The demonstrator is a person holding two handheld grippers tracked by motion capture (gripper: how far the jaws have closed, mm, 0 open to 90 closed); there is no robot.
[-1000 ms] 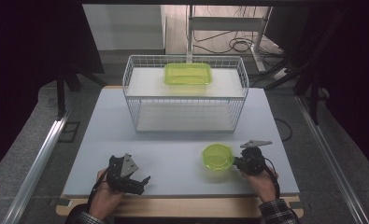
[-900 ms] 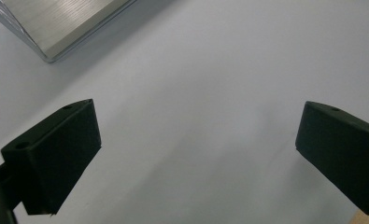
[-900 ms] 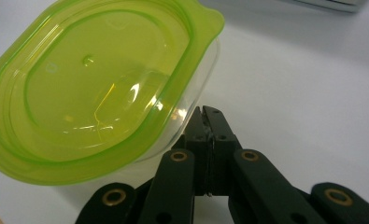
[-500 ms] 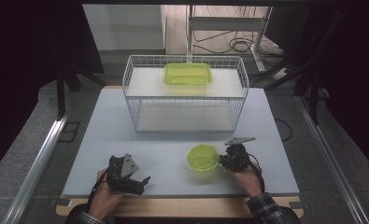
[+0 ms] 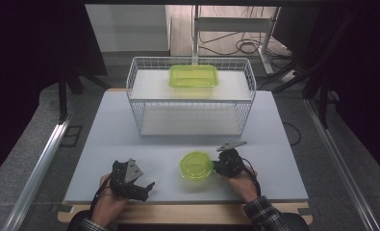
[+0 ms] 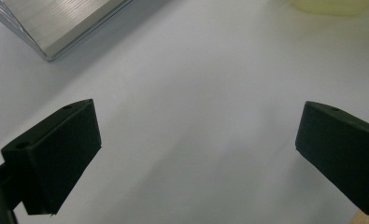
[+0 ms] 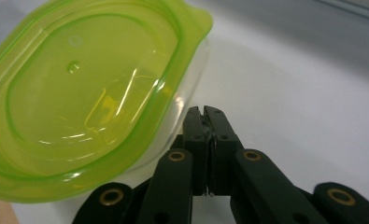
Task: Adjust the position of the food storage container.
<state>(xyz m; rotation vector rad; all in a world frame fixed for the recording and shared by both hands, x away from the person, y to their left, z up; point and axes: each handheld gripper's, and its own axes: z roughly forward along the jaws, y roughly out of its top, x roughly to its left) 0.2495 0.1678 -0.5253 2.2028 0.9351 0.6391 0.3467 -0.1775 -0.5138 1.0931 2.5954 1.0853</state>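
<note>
Since the earlier frames, the round green-lidded container (image 5: 196, 165) had slid leftward across the white table (image 5: 284, 159), with the right gripper (image 5: 226, 162) following behind it; the left gripper (image 5: 138, 185) had stayed at the near left of the table. In the right gripper view the jaws were pressed together with nothing between them, their tips just beside the clear wall of the container (image 7: 84, 93) below its lid rim; actual contact could not be confirmed. The left gripper (image 6: 196, 154) held its jaws wide apart over bare table, with a pale edge of the container at the top of its view.

The step in hand appeared to be a closed-jaw push of the container toward the table's centre. To do it well, the tips should have been kept low on the wall, under the lid's lip, and aimed through the container's middle, so that it slid without spinning or tipping. A second, rectangular green-lidded container (image 5: 193, 76) sat on the wire basket rack (image 5: 134, 96) well beyond.
</note>
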